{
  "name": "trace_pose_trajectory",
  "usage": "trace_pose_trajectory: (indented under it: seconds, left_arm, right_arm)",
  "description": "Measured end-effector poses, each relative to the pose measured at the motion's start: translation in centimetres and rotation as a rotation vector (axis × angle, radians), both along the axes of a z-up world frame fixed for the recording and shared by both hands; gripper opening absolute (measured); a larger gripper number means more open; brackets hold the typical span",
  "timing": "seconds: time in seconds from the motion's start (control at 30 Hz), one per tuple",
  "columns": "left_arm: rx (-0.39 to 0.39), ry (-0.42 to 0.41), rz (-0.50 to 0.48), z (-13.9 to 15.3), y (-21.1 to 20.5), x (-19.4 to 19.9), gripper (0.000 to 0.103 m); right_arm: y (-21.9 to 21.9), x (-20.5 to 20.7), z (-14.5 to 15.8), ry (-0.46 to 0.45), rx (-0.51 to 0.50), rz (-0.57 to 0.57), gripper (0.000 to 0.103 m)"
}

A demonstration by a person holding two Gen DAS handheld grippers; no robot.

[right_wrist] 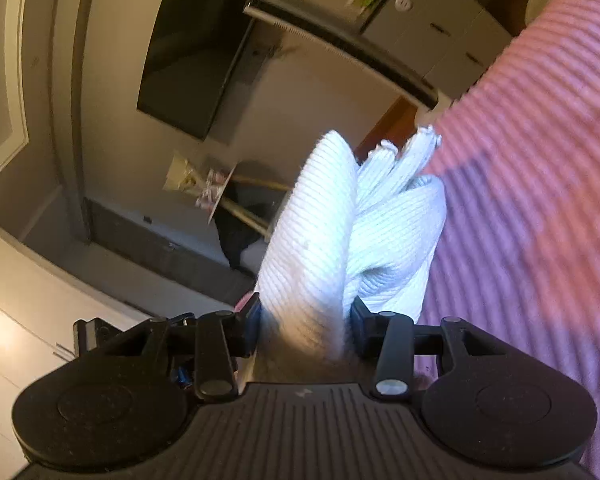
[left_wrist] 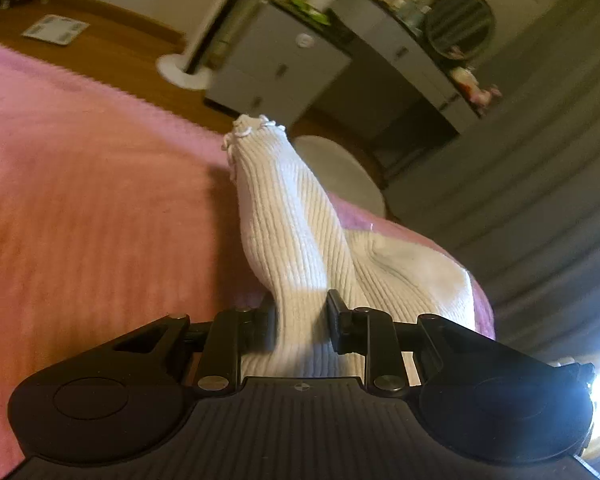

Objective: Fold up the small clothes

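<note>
**Both grippers clamped on the white sock above the pink bed**

I had the left gripper [left_wrist: 300, 320] pinching a bunched ridge of the white ribbed sock [left_wrist: 288, 232], its jaws pressed in on the fabric from either side. The right gripper [right_wrist: 306, 320] likewise squeezed a thick fold of the sock [right_wrist: 320, 220]. The sock sat lifted off the pink blanket [left_wrist: 80, 184], held between the two tools, not laid flat.

My worry was the grip itself: both jaws held rounded, doubled-up knit, not a clean edge, so I judged a layer could slide out if I pulled the grippers apart, and the fold would then land crooked. Motion blur in both views suggested speed, which would make a slip likelier.

The left wrist view showed the frilled cuff [left_wrist: 252, 128] pointing away, the toe end spilling rightward onto the blanket, and a white stool [left_wrist: 340, 168] beyond. The right wrist view instead showed several stacked folds side by side and a dark wall-mounted screen [right_wrist: 192, 56].
</note>
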State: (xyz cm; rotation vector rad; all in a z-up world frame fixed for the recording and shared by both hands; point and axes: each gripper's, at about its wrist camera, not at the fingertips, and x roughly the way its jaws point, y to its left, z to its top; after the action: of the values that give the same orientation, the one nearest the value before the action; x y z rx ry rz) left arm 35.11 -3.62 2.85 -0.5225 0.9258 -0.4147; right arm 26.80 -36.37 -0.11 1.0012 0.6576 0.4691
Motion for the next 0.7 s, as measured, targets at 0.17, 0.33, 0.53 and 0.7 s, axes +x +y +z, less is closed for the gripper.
trace_pose_trajectory:
  seconds: [0.17, 0.33, 0.53, 0.7]
  left_arm:
    - [0.339, 0.012, 0.078, -1.1, 1.6, -2.0, 0.048]
    - [0.451, -0.084, 0.130, 0.4, 1.6, -2.8, 0.058]
    - [0.455, -0.112, 0.105, -0.5, -2.2, -1.0, 0.077]
    - [0.575, -0.149, 0.121, -3.5, -5.9, 2.0, 0.081]
  right_arm:
    - [1.9, -0.9, -0.8, 0.137, -0.194, -0.081, 0.061]
    - [4.4, -2.7, 3.9, 0.001, -0.483, -0.213, 0.064]
    - [11.1, 2.5, 6.5, -0.073, -0.825, -0.121, 0.035]
    - [10.4, 6.1, 1.1, 0.021, -0.921, -0.125, 0.024]
